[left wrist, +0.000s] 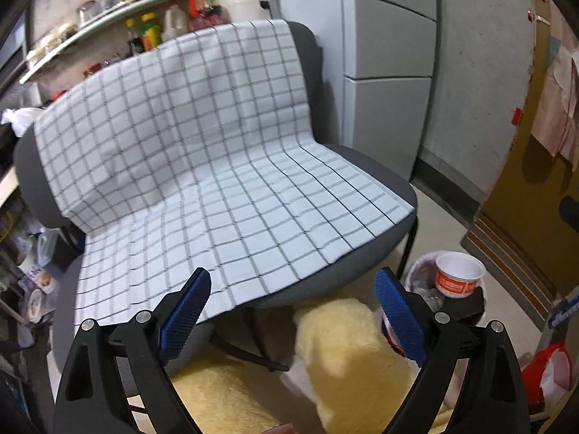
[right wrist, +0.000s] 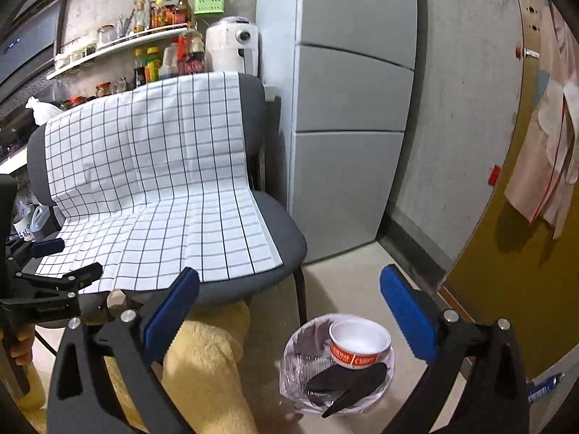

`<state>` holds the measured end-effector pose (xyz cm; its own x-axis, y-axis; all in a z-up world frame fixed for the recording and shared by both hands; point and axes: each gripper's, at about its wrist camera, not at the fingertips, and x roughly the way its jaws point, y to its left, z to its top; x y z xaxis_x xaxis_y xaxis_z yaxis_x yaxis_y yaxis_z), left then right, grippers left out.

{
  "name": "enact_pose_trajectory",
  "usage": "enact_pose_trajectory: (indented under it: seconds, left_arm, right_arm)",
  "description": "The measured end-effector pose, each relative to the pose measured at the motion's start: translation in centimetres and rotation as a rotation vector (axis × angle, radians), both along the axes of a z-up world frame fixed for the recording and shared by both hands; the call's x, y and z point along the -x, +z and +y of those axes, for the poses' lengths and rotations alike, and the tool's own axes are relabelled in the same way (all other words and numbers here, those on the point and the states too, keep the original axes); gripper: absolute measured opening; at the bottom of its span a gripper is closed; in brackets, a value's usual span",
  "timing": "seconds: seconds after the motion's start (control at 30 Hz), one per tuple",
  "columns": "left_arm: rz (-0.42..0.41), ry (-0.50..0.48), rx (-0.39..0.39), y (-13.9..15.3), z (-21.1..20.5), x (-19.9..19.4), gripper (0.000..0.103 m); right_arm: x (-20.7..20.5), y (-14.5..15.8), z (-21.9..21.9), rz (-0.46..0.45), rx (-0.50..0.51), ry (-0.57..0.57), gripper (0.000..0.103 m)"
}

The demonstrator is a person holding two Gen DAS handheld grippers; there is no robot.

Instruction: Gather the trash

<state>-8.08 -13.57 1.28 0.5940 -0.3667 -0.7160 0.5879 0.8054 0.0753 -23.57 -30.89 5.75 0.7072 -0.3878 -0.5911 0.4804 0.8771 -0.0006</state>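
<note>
A gray chair [left wrist: 376,253], its seat and backrest draped with a white checked cloth [left wrist: 202,152], fills the left wrist view, with the left gripper [left wrist: 291,289] hovering level before the front edge of the seat, jaws spread wide and holding nothing. In the right wrist view the same tool shows at the far left edge, gripped by a bare hand [right wrist: 20,347]. Below both grippers lie the person's legs in yellow fleece trousers [right wrist: 202,369].

To the right, the right gripper [right wrist: 289,291] tilts downward toward the floor beside the chair's front leg, jaws likewise released and wide apart, nothing between them. Under it stands a small trash bin [right wrist: 289,372] lined with clear plastic. A white instant-noodle cup [right wrist: 358,343] with a red band rests at the top of the bin's contents, mouth open upward and tipped slightly toward the camera. A dark, elongated piece of trash [right wrist: 347,379] lies just below the cup, its long axis running from lower left to upper right. Behind the chair rise a gray refrigerator [right wrist: 351,108] and a shelf of bottles [right wrist: 155,36].
</note>
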Motion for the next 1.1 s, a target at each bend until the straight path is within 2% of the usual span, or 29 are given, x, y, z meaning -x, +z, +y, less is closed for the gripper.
enact_pose_trajectory:
  seconds: [0.37, 1.1]
  left_arm:
    - [0.005, 0.076, 0.014, 0.6, 2.4, -0.8, 0.091]
    - [-0.005, 0.082, 0.022, 0.9, 2.3, -0.8, 0.091]
  right_arm:
    - [-0.5, 0.7, 0.6, -0.012, -0.003, 0.02, 0.098]
    - [-0.6, 0.1, 0.0, -0.017, -0.019, 0.011, 0.098]
